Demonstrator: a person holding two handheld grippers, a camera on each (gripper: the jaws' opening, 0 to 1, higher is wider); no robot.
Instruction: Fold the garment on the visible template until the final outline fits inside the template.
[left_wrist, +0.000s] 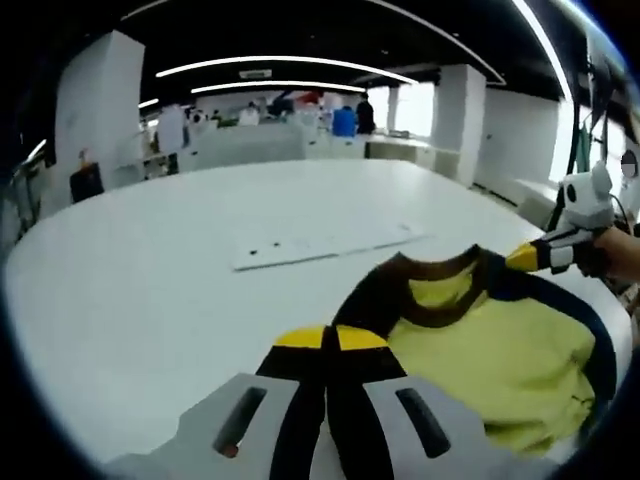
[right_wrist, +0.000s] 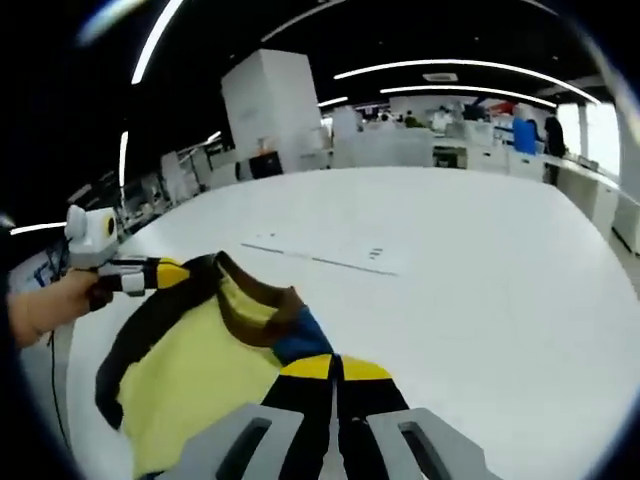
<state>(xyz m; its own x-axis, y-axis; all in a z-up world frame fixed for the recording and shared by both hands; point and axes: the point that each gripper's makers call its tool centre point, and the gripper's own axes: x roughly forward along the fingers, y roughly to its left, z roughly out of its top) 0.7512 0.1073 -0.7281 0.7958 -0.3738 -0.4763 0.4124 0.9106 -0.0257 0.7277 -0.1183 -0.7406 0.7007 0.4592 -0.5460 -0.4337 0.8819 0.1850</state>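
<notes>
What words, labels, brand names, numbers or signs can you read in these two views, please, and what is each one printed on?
None can be read.
Template: a few small dark marks in both views, too small to tell whether they are text.
Garment: yellow with dark trim, no readable print or label.
Left tool and right tool: yellow tips, no lettering.
Background room: no sign or label sharp enough to read.

Open white table (left_wrist: 150, 290) beyond the garment (left_wrist: 480, 350) — bare surface except for the flat template (left_wrist: 320, 248), which lies low. Both grippers, left gripper (left_wrist: 330, 340) and right gripper (right_wrist: 335, 368), occupy the garment's shoulder edges. Desks (right_wrist: 400, 145) and a white pillar (right_wrist: 270, 105) stand well apart — past the far edge.
</notes>
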